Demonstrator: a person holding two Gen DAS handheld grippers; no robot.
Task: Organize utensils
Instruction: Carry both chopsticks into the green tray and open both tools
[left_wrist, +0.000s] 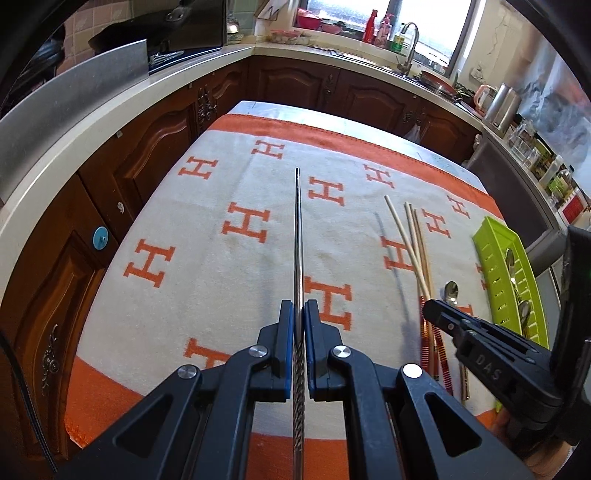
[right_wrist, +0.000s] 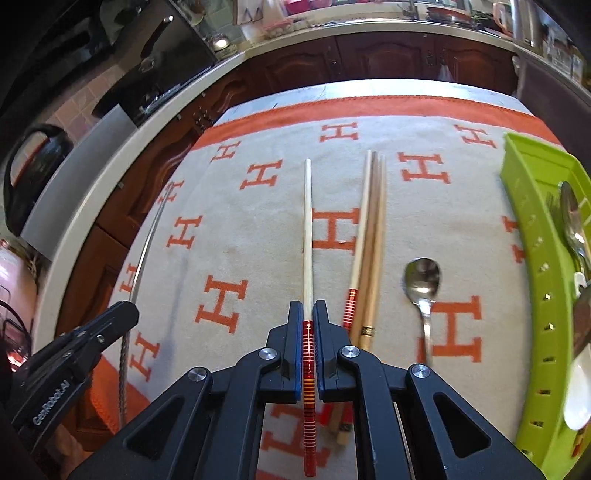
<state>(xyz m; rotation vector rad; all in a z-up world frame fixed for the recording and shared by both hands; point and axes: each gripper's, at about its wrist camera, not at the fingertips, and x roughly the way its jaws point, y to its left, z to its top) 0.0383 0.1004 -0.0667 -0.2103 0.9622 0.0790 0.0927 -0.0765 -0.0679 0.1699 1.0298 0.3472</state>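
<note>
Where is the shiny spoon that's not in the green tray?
The spoon lies on the H-patterned cloth, between the wooden chopsticks and the green tray.

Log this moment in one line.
left gripper: shut on metal chopstick | right gripper: shut on red-banded wooden chopstick | steel spoon: on cloth | green tray: cutlery inside

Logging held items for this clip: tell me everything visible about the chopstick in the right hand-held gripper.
The chopstick is a slim, straight stick, pale and wood-like along its tapered front half, with a glossy red handle end ringed by thin gold bands. The right hand-held gripper is shut on it where the red section starts, its blue pads pressing both sides. It points forward above the orange-and-cream cloth, apart from the other chopsticks.
</note>
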